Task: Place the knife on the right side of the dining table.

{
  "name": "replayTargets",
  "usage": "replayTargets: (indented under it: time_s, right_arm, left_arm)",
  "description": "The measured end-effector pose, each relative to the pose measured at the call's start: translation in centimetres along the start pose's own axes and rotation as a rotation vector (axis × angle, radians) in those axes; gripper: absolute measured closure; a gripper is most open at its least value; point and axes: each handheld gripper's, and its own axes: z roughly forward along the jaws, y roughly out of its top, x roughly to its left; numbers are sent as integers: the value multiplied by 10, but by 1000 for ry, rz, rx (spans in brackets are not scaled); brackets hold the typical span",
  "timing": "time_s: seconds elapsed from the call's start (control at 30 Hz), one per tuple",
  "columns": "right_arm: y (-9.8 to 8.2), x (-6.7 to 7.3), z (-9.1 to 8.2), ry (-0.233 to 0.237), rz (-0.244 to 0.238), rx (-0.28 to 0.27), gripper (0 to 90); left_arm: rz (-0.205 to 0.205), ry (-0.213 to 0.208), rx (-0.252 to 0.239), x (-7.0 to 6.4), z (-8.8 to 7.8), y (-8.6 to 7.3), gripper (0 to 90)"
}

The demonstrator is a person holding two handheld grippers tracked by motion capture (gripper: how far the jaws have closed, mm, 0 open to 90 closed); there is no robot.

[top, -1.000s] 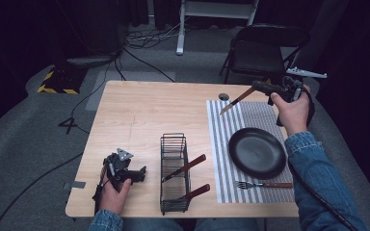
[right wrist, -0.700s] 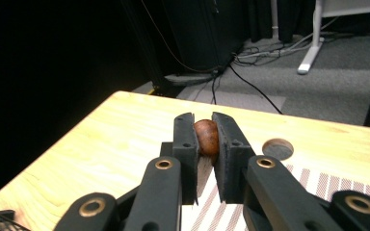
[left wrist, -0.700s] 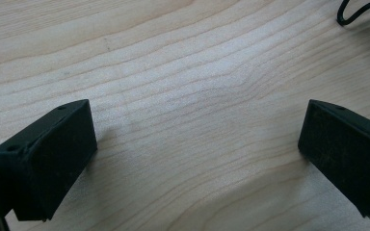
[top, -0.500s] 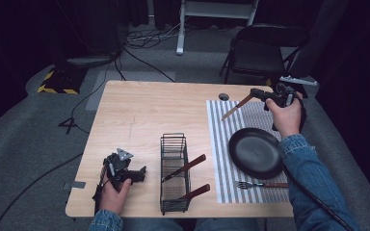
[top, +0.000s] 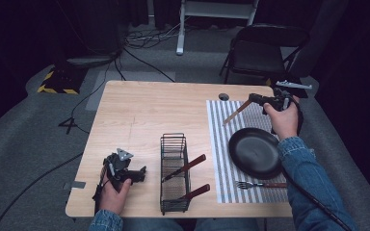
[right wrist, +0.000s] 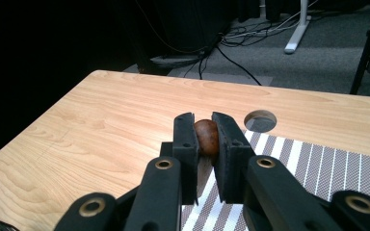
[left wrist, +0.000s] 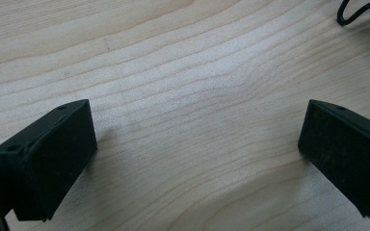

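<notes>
My right gripper point(top: 251, 99) clenches a wooden-handled utensil point(top: 236, 111) over the striped mat point(top: 218, 144), at two o'clock on the wooden table point(top: 139, 110); my left gripper point(top: 142, 173) rests released. Grey carpet point(top: 24, 130) lies around.

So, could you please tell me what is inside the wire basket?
The wire basket holds two wooden-handled utensils, handles sticking out toward the striped mat; their working ends are hidden by the mesh.

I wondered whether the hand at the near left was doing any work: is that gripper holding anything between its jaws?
No: the left gripper has its jaws wide apart over the bare wooden table, with nothing between them.
</notes>
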Motion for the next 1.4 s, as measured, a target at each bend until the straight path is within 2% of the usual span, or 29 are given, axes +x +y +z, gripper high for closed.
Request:
replayTargets:
  time_s: [0.77,0.83,0.87,1.13,1.27,1.4]
  right_arm:
    - [-4,-8,0,-18,37,28,801]
    - [-4,-9,1,-27,42,39,743]
    - [-4,-11,2,-40,28,38,670]
    - [-6,-15,3,-80,-7,52,573]
    - [-7,-19,2,-88,-4,58,555]
    - [-9,-23,2,-126,-25,80,541]
  left_arm:
    - [0,0,0,0,0,0,1]
    - [0,0,0,0,0,0,1]
    - [0,0,0,0,0,0,1]
    - [0,0,0,0,0,0,1]
    - [0,0,0,0,0,0,1]
    - [2,-1,0,0,0,0,1]
